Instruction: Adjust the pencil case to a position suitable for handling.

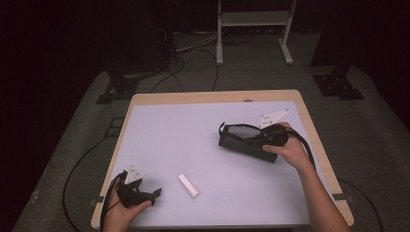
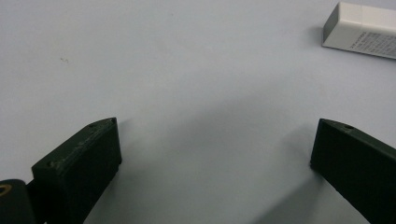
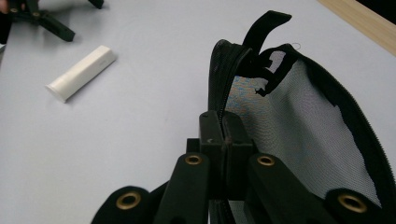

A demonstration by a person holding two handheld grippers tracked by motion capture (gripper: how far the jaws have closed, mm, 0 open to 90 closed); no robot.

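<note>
high view: the table (image 1: pixel 145 121) carries a black mesh pouch (image 1: pixel 240 139) right of centre and a white eraser (image 1: pixel 189 185) near the front, well apart from each other. the right gripper (image 1: pixel 263 140), held in the person's right hand (image 1: pixel 290 152), meets the pouch at its right end; the left gripper (image 1: pixel 153 194) lies in the left hand (image 1: pixel 126 208) at the front left corner, near the eraser but not touching it.

right gripper view: the right gripper (image 3: pixel 225 135) is clenched, its jaws pressed together on the zipped edge of the mesh pouch (image 3: pixel 299 130); this grip cannot be made out from above. the mesh panel, the zip teeth and an upright black pull tab (image 3: pixel 264 28) are seen here close. the eraser (image 3: pixel 81 72) lies at upper left, with the left gripper (image 3: pixel 46 18) beyond it.

left gripper view: the left gripper (image 2: pixel 215 154) is released, its jaws wide apart with bare table surface between them. the eraser (image 2: pixel 359 30) sits at upper right, clear of both jaws, with small print visible on its sleeve.
</note>
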